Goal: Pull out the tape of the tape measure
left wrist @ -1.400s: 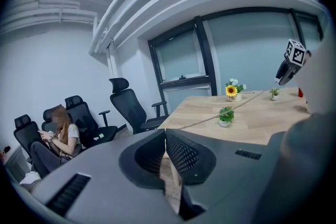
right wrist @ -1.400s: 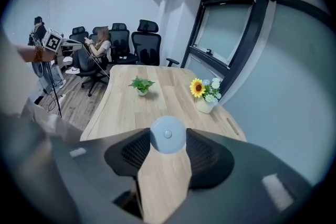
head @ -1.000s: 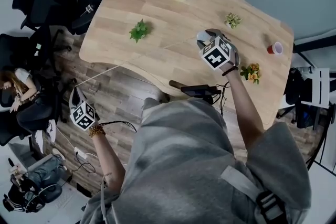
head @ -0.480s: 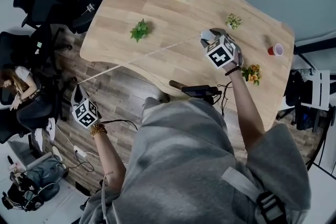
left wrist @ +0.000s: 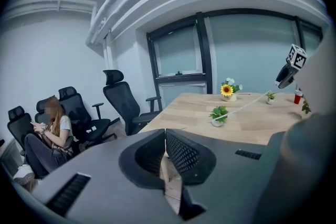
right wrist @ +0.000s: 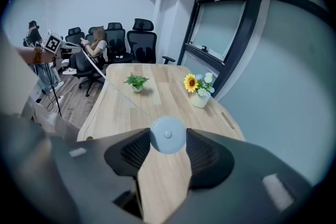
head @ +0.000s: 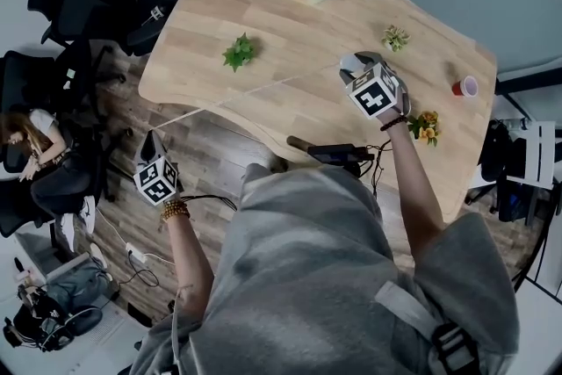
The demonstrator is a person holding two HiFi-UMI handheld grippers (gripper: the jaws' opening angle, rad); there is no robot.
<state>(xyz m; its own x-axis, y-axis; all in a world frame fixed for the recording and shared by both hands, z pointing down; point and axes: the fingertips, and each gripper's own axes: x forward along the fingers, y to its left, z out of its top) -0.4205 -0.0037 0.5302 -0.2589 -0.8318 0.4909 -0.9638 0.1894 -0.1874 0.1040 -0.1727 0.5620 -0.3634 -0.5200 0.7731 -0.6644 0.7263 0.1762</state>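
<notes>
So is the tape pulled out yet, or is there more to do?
Mostly done: a long stretch of tape runs from the right gripper over the wooden table, past its edge, to the left gripper. In hand: the right gripper is shut on the round tape measure case, and the left pinches the tape's end. Left: maybe pulling further; how much tape remains inside doesn't show.

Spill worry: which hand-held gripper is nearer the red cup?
Right. The right hand-held gripper is over the table, apart from the red cup; the left hand-held gripper is over the floor.
</notes>
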